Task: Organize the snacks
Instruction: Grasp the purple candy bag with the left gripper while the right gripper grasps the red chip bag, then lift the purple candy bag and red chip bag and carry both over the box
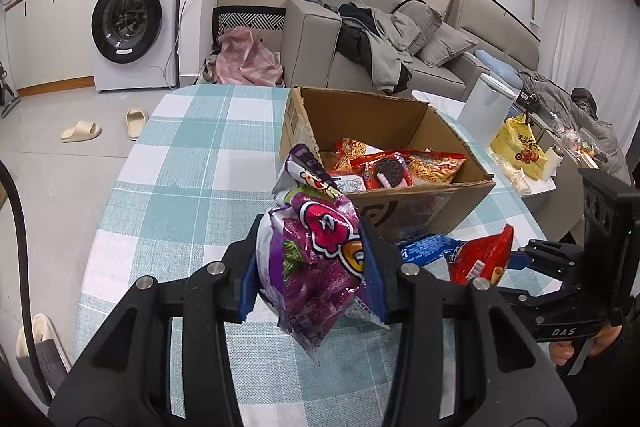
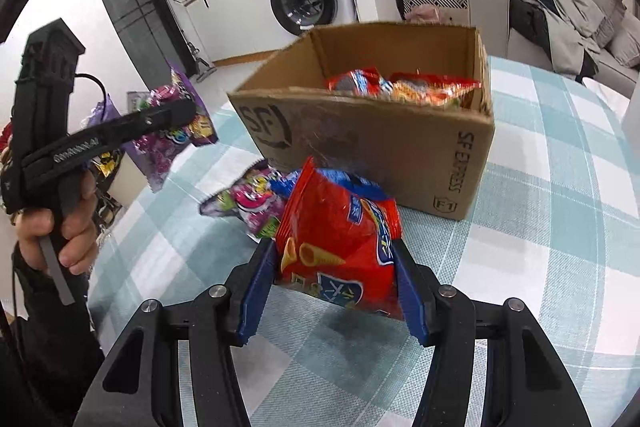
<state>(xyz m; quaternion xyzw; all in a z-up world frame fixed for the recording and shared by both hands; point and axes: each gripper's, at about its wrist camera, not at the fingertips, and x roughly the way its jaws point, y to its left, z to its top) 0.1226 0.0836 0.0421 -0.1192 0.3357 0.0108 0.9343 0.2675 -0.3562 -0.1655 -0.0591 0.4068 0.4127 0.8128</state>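
The purple snack bag (image 1: pixel 316 259) is being gripped between the blue pads of the left gripper (image 1: pixel 314 281), whose jaws are drawn narrow on it; the bag is being held clear of the checked tablecloth (image 1: pixel 192 187), its top crumpled upward in front of the cardboard box (image 1: pixel 400 211). The red cone-snack bag (image 2: pixel 340 247) is being squeezed between the blue pads of the right gripper (image 2: pixel 336 291), jaws partly closed against its sides, with a shadow being cast on the cloth beneath it.

From the left wrist view the box interior is being shown from above: an Oreo packet (image 1: pixel 386 173) and orange-red noodle snack packets (image 1: pixel 434 165) are lying inside. From the right wrist view only the tops of those packets are being seen over the near wall, and the printed side lettering is being shown instead. A second purple bag (image 2: pixel 248 203) and a blue packet (image 2: pixel 356 185) are being seen lying on the cloth just behind the red bag, near the box; in the left view most of this is being covered by the held purple bag.

A hand (image 2: pixel 60 227) is being seen gripping the left gripper's handle. The washing machine (image 1: pixel 132 23) and sofa (image 1: pixel 320 39) are standing behind. Print on the wrappers is being blurred beyond reading.
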